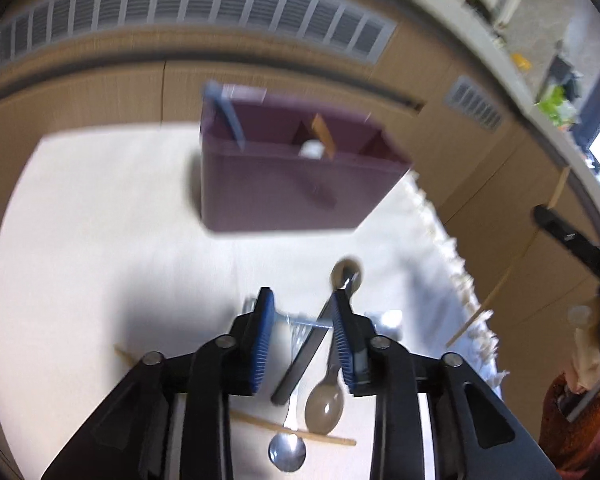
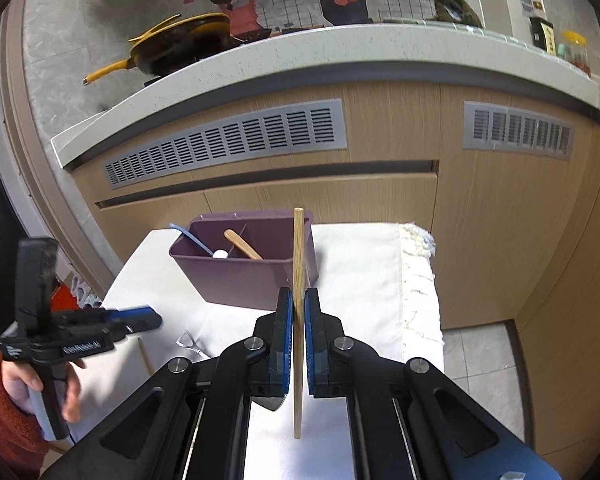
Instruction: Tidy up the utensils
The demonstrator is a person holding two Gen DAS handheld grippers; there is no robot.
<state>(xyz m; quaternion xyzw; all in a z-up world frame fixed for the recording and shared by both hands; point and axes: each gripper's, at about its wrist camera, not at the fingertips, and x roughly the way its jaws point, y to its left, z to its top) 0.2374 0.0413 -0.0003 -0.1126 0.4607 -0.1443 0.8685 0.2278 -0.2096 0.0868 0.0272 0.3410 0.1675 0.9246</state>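
A purple divided bin [image 1: 300,192] stands at the far side of a white cloth [image 1: 100,240]. It holds a blue spoon [image 2: 192,240] and a wooden spoon [image 2: 242,244]. My left gripper [image 1: 303,296] is open, low over loose utensils: a black-handled utensil [image 1: 304,356], a translucent spoon [image 1: 324,404], a metal spoon [image 1: 287,452], a wooden chopstick [image 1: 296,430] and a clear plastic fork [image 1: 300,328]. The pads press on none of them. My right gripper [image 2: 298,296] is shut on an upright wooden chopstick [image 2: 298,248], held in front of the bin [image 2: 244,280]. The left gripper [image 2: 140,320] shows at the left.
Wooden cabinets [image 2: 380,128] with grey vents rise right behind the cloth-covered table. Above them a counter [image 2: 300,52] carries a yellow-handled pan [image 2: 180,44]. The cloth's fringed edge [image 2: 416,280] runs along the right, with tiled floor [image 2: 476,360] beyond. A hand in a red sleeve [image 2: 4,400] holds the left gripper.
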